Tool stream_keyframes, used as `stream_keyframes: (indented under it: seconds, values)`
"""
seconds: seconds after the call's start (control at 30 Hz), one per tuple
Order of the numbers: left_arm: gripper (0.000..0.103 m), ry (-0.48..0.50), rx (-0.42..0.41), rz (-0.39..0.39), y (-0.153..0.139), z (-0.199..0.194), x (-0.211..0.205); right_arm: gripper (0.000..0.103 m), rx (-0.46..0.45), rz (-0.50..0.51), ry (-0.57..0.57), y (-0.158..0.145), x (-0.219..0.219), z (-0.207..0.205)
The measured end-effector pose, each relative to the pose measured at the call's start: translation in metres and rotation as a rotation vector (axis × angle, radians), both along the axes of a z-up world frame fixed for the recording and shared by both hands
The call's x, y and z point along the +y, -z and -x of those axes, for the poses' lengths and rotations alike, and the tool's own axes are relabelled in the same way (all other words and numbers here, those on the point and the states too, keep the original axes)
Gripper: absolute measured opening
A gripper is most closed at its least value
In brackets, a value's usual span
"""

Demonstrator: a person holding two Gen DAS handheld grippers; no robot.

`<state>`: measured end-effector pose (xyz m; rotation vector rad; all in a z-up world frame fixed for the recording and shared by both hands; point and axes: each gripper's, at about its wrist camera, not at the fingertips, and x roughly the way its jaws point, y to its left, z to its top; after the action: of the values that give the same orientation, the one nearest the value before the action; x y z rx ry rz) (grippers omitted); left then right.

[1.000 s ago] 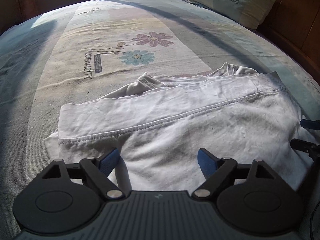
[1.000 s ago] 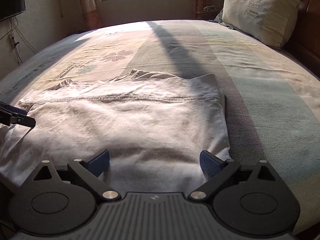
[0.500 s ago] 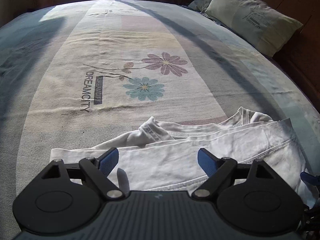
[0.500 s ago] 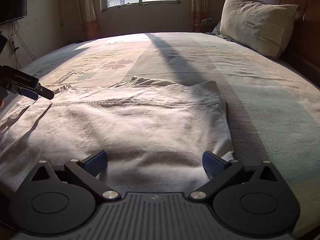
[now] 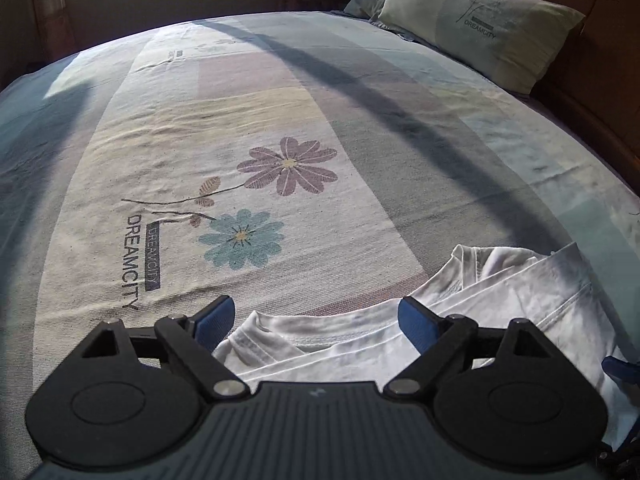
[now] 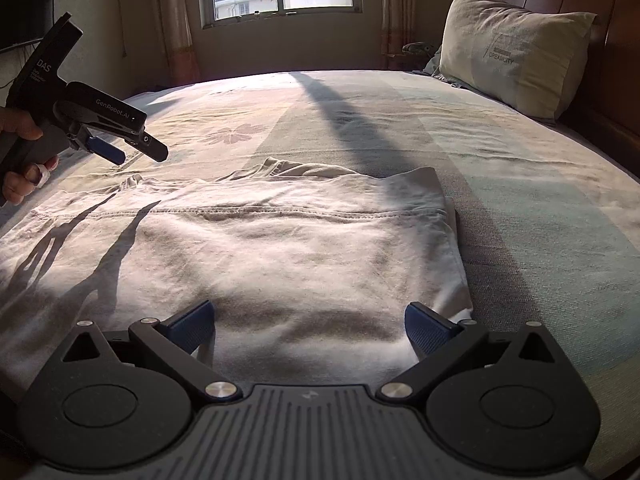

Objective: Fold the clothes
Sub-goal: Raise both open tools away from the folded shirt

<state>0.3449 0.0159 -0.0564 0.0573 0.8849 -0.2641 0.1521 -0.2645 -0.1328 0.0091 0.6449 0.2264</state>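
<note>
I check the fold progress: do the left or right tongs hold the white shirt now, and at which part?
Nothing is held. The left tongs, still opening, hang empty above the white shirt; the right tongs stand open over its near edge.

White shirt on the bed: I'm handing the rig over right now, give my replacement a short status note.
Left gripper: jaws opening, nothing between them, lifted clear above the shirt's left end.
Right gripper: open, empty, low over the near edge of the white shirt.
Shirt: lies flat on the bed, one fold made, hem seam running across the top layer, collar at the far side.
Pillow at the headboard, out of the way.
Left: further folds to make it compact; none is under way.
</note>
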Motion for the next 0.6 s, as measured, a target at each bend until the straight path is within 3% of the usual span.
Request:
stream_keyframes:
  seconds: [0.13,0.23,0.33,0.5,0.6]
  values:
    - [0.089,0.059,-0.024,-0.053,-0.022,0.044,-0.001,0.103,-0.010,0.003,0.006,0.001,0.001,0.002]
    - [0.093,0.052,0.015,-0.028,-0.022,0.073,0.011,0.103,-0.015,0.003,0.004,0.001,0.001,0.004]
    - [0.093,0.013,0.072,0.012,-0.006,0.097,0.029,0.103,-0.017,0.004,0.001,0.001,0.000,0.005]
    - [0.093,-0.094,0.237,0.045,0.033,0.125,0.062,0.103,-0.017,0.006,0.005,0.001,0.001,0.007]
    - [0.093,-0.112,0.242,0.058,0.029,0.143,0.078,0.103,-0.016,0.007,0.009,0.001,0.001,0.008]
